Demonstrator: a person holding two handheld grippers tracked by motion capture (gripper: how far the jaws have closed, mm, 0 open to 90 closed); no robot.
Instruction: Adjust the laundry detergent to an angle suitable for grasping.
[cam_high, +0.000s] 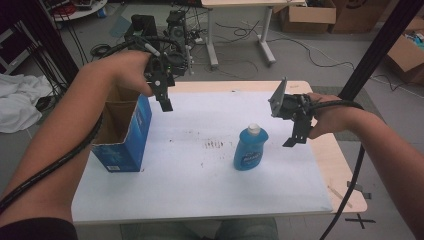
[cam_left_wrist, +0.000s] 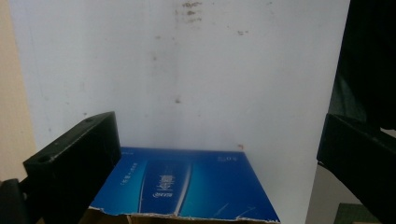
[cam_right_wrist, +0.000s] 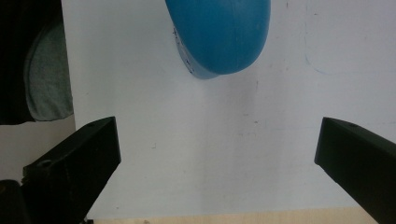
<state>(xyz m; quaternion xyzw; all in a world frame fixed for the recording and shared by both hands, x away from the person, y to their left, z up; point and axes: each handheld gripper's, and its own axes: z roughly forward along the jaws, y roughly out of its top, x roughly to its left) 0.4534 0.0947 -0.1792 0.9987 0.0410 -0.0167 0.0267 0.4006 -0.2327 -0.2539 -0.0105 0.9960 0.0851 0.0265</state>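
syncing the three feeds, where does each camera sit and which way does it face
High view: above the person's side, looking forward and down on the white table sheet; both forearms, left gripper, right gripper.
Left gripper view: rides the left gripper, looking down between its open jaws at the open blue cardboard box.
Right gripper view: rides the right gripper, open jaws, blue plastic soap bottle ahead.
Shared: high view also shows the box and bottle.
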